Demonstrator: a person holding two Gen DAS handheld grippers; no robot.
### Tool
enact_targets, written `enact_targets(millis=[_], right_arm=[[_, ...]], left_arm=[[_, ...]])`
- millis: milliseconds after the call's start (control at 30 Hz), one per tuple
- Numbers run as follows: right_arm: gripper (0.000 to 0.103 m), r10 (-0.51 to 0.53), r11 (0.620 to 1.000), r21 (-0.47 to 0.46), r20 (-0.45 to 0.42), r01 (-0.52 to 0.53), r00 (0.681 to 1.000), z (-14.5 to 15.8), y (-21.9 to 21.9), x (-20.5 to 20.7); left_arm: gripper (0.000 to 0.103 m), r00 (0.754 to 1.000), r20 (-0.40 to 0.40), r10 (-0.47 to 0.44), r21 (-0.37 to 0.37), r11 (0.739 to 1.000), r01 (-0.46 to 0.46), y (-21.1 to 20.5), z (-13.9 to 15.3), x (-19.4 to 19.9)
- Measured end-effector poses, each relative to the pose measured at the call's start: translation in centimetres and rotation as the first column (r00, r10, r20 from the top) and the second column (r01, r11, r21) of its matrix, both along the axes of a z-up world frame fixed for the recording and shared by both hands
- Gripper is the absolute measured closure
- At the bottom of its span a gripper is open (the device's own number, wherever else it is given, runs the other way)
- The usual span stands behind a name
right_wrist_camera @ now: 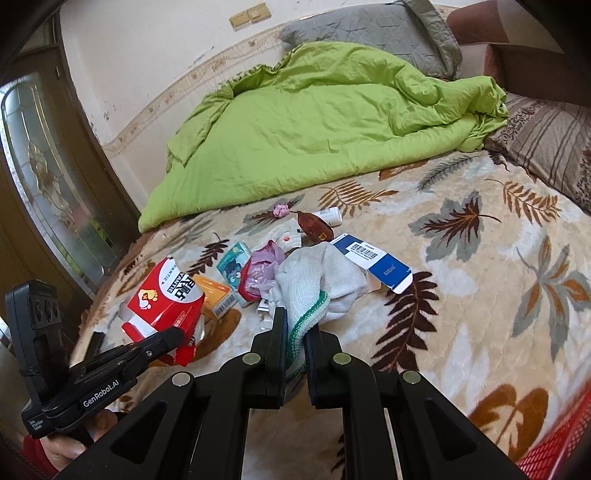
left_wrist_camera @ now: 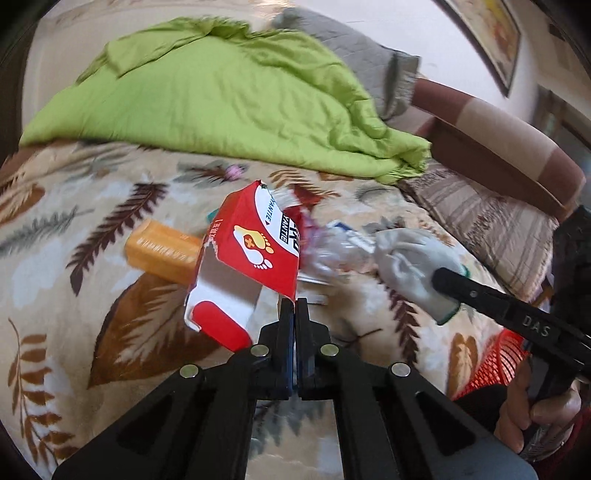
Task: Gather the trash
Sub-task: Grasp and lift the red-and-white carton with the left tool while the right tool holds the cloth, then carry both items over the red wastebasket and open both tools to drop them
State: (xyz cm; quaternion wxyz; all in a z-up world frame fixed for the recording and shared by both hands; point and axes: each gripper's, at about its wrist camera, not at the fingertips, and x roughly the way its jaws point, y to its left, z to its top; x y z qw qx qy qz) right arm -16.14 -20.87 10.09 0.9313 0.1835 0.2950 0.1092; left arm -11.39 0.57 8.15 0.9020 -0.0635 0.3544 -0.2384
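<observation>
My left gripper (left_wrist_camera: 295,308) is shut on the lower edge of a torn red and white carton (left_wrist_camera: 255,254), which is lifted and tilted above the bed. The right wrist view shows that gripper (right_wrist_camera: 176,335) at the carton (right_wrist_camera: 166,301). My right gripper (right_wrist_camera: 295,326) is shut on the green cuff of a white knit glove (right_wrist_camera: 325,280); the left wrist view shows it (left_wrist_camera: 441,277) at the glove (left_wrist_camera: 410,262). Loose trash lies on the leaf-print blanket (right_wrist_camera: 480,295): an orange box (right_wrist_camera: 214,291), a teal packet (right_wrist_camera: 232,264), a pink bag (right_wrist_camera: 264,267), a blue and white box (right_wrist_camera: 380,266), a brown wrapper (right_wrist_camera: 314,227).
A crumpled green quilt (right_wrist_camera: 314,129) and grey pillow (right_wrist_camera: 369,33) fill the far side of the bed. A striped pillow (right_wrist_camera: 550,147) lies at the right. A red mesh basket (right_wrist_camera: 554,446) shows at the near right corner. A person's hands hold both gripper handles.
</observation>
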Motion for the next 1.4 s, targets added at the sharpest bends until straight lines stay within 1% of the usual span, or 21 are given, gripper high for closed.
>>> enact_targets(millis=[167,300,400,467,600,700,800,833,900,933,1000,1033,1067,1100,1133,1167,1200,1233,1267,1300,1400], right_arm=[[0.094,-0.027,0.999,0.025,0.022,0.026,0.999,0.8,-1.4,-2.7],[0.094,-0.069,0.997,0.045,0.029,0.068,0.997,1.5,-3.8,-5.5],[0.094,-0.129,0.990,0.061,0.028,0.127,0.991,2.3,-6.7,-8.3],[0.094,-0.197,0.979,0.053,0.032,0.195,0.980,2.7,-9.2,-11.1],[0.094,-0.336,0.941,0.032,0.012,0.336,0.942,2.7,-14.1,-16.1],[0.094,-0.439,0.898,0.015,-0.019,0.440,0.898,2.2,-17.4,-19.7],[0.094,-0.513,0.857,0.012,-0.057,0.514,0.857,1.3,-20.1,-22.4],[0.094,-0.532,0.845,0.011,-0.072,0.534,0.844,0.9,-20.8,-23.1],[0.094,-0.554,0.830,0.011,-0.095,0.557,0.827,0.2,-21.9,-23.9],[0.091,-0.564,0.823,0.009,-0.106,0.568,0.819,-0.2,-22.4,-24.2],[0.091,-0.588,0.806,-0.002,-0.129,0.592,0.799,-0.9,-23.1,-24.4],[0.084,-0.597,0.798,-0.011,-0.147,0.602,0.789,-1.2,-23.5,-24.4],[0.078,-0.608,0.789,-0.013,-0.157,0.614,0.778,-1.5,-23.8,-24.4],[0.069,-0.620,0.780,-0.017,-0.154,0.625,0.770,-1.5,-24.0,-24.5],[0.064,-0.628,0.775,-0.029,-0.147,0.632,0.764,-1.5,-24.2,-24.5],[0.063,-0.632,0.773,-0.039,-0.140,0.634,0.762,-1.5,-24.1,-24.7],[0.063,-0.637,0.769,-0.045,-0.132,0.637,0.760,-1.4,-24.1,-24.8],[0.063,-0.637,0.770,-0.045,-0.124,0.637,0.761,-1.2,-24.0,-24.8],[0.063,-0.632,0.774,-0.038,-0.119,0.632,0.766,-1.1,-24.0,-24.6],[0.063,-0.624,0.780,-0.028,-0.115,0.625,0.773,-0.9,-23.8,-24.3],[0.062,-0.590,0.806,-0.007,-0.093,0.592,0.802,-0.3,-22.6,-22.8]], left_arm=[[0.103,0.996,0.041,-0.077,-0.001,0.997,0.077,-1.7,2.0,-1.9],[0.103,0.987,0.055,-0.150,-0.006,0.989,0.151,-4.0,3.4,-3.3],[0.103,0.972,0.063,-0.225,-0.006,0.974,0.226,-6.4,4.3,-4.5],[0.103,0.955,0.063,-0.289,-0.011,0.957,0.290,-8.6,4.9,-5.5],[0.103,0.903,0.057,-0.426,-0.012,0.904,0.428,-13.7,5.7,-7.8],[0.103,0.845,0.038,-0.533,-0.023,0.845,0.534,-18.0,5.9,-9.9],[0.103,0.777,0.006,-0.630,-0.034,0.776,0.630,-22.5,5.8,-12.2],[0.103,0.746,-0.011,-0.665,-0.037,0.746,0.665,-24.2,5.6,-13.0],[0.103,0.715,-0.029,-0.699,-0.033,0.715,0.698,-26.7,5.2,-14.1],[0.103,0.690,-0.044,-0.722,-0.031,0.692,0.722,-28.3,4.8,-14.8],[0.103,0.669,-0.056,-0.741,-0.017,0.671,0.741,-30.3,4.2,-15.7],[0.102,0.663,-0.065,-0.746,-0.009,0.665,0.747,-31.2,3.9,-15.9],[0.095,0.657,-0.083,-0.749,-0.007,0.660,0.751,-32.0,3.5,-15.9],[0.087,0.657,-0.101,-0.747,-0.006,0.661,0.750,-32.4,3.1,-15.8],[0.065,0.669,-0.111,-0.735,-0.010,0.674,0.739,-32.4,2.9,-15.4],[0.047,0.681,-0.105,-0.725,-0.015,0.686,0.728,-32.2,2.9,-15.2],[0.044,0.698,-0.086,-0.711,-0.017,0.701,0.713,-31.7,3.1,-15.0],[0.044,0.714,-0.070,-0.697,-0.008,0.716,0.698,-31.2,3.3,-14.7],[0.044,0.720,-0.066,-0.690,-0.002,0.722,0.692,-30.7,3.4,-14.4],[0.044,0.730,-0.060,-0.681,-0.002,0.731,0.682,-30.1,3.6,-14.1],[0.044,0.781,-0.054,-0.622,-0.010,0.783,0.622,-27.4,4.1,-12.7]])
